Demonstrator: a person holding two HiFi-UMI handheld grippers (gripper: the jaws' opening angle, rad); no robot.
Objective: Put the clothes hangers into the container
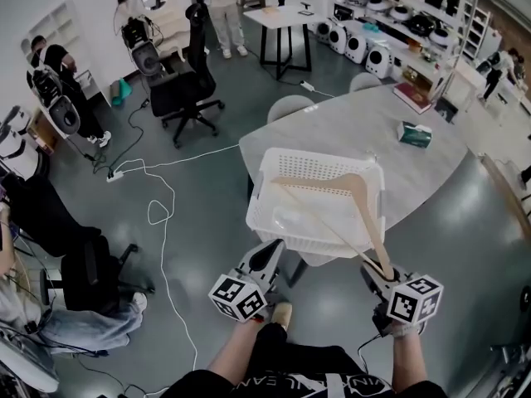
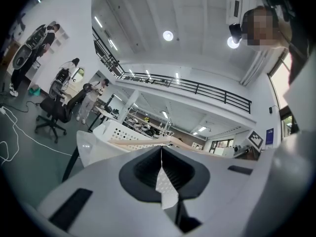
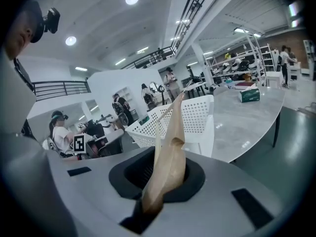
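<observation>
Clothes hanger (image 1: 363, 210) across container (image 1: 274, 166) | right hand-held gripper (image 1: 377, 274) clamps its end, tilted down | left hand-held gripper (image 1: 272, 254) level, pinching rim

The container (image 1: 286, 240) is at the near edge of the table (image 1: 348, 127), with the hanger (image 1: 366, 215) lying across it. The left gripper (image 1: 274, 252) is at its near-left rim, and the right gripper (image 1: 378, 274) is at the hanger's near end.

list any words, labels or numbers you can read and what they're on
None fully readable.
White lettering on the person's black shirt: cut off, blurred.
Green box on the grey oval table: print too small.
Blue wall sign: too small.
Black-and-white marker cubes: patterns only.
</observation>
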